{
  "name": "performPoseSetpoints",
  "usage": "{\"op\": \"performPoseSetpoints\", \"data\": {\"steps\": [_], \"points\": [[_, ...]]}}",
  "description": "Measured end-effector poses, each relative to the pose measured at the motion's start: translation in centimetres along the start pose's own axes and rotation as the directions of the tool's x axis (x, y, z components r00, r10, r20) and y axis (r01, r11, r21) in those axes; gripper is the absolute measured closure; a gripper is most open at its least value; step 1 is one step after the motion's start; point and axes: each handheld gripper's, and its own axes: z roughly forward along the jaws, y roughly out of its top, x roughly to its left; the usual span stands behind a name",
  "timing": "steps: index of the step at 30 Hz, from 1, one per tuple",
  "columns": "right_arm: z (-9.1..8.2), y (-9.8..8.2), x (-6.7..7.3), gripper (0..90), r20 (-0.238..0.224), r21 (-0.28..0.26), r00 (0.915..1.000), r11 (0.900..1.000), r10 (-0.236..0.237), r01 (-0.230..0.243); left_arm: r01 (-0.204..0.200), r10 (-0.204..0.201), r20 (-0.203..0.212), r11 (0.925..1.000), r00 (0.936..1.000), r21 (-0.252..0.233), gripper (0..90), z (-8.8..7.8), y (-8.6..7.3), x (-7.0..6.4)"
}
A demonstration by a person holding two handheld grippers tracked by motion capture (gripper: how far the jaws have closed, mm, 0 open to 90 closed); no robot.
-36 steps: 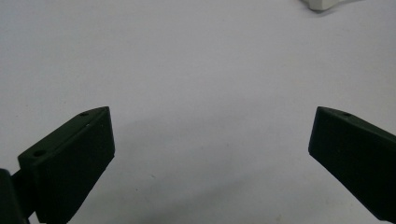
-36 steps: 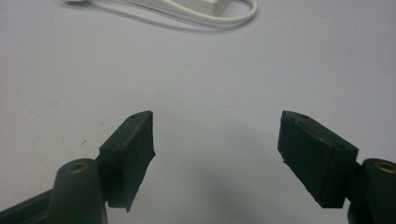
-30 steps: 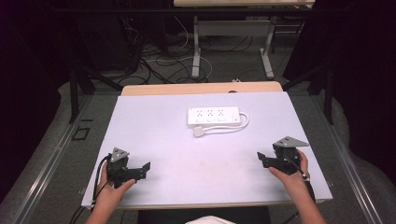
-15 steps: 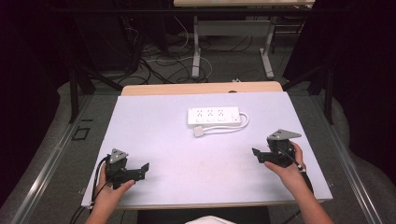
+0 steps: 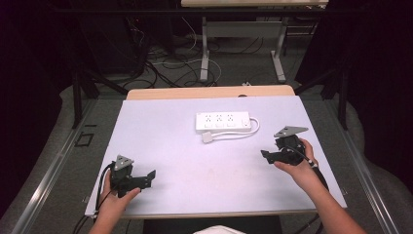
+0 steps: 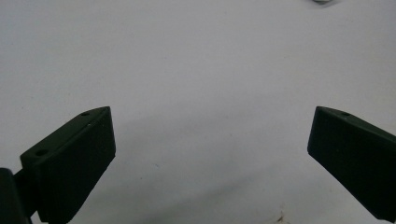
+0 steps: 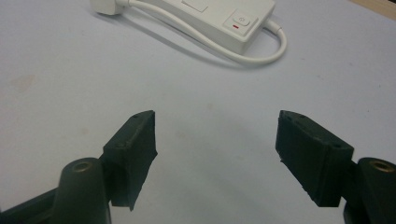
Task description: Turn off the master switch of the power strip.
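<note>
Both sets of jaws gape empty, so I'd guide my right gripper up-frame to the power strip at centre, squaring to its switch end, while my left gripper waits on the bench at lower left.

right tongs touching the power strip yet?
Apart. In the right gripper view the right tongs stand open over bare table, with the power strip well beyond their tips; the high view shows the same gap.
</note>
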Motion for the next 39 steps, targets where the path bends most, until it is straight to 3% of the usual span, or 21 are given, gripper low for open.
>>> {"op": "performPoseSetpoints", "data": {"steps": [6,11,27,39], "points": [[0.5,1.3,-0.1,30.8,-0.021,0.036,0.9989,0.998,-0.043,0.043,0.01,-0.01,-0.002,0.9999,0.9999,-0.006,0.9,0.0,0.0,0.0],[1.0,2.2,-0.5,31.0,-0.028,0.062,0.9987,0.997,-0.043,0.045,0.01,-0.01,-0.002,0.9999,1.0,-0.007,0.9,0.0,-0.1,0.0],[2.2,5.3,-1.3,33.1,0.004,0.135,0.9972,0.988,-0.075,0.074,0.007,-0.007,0.0,1.0,1.0,0.0,1.0,0.1,0.0,0.0],[3.5,7.4,-1.4,33.6,-0.003,0.166,0.9989,0.985,-0.048,0.048,0.006,-0.006,0.0,1.0,1.0,0.002,1.0,0.1,-0.1,0.1]]}}
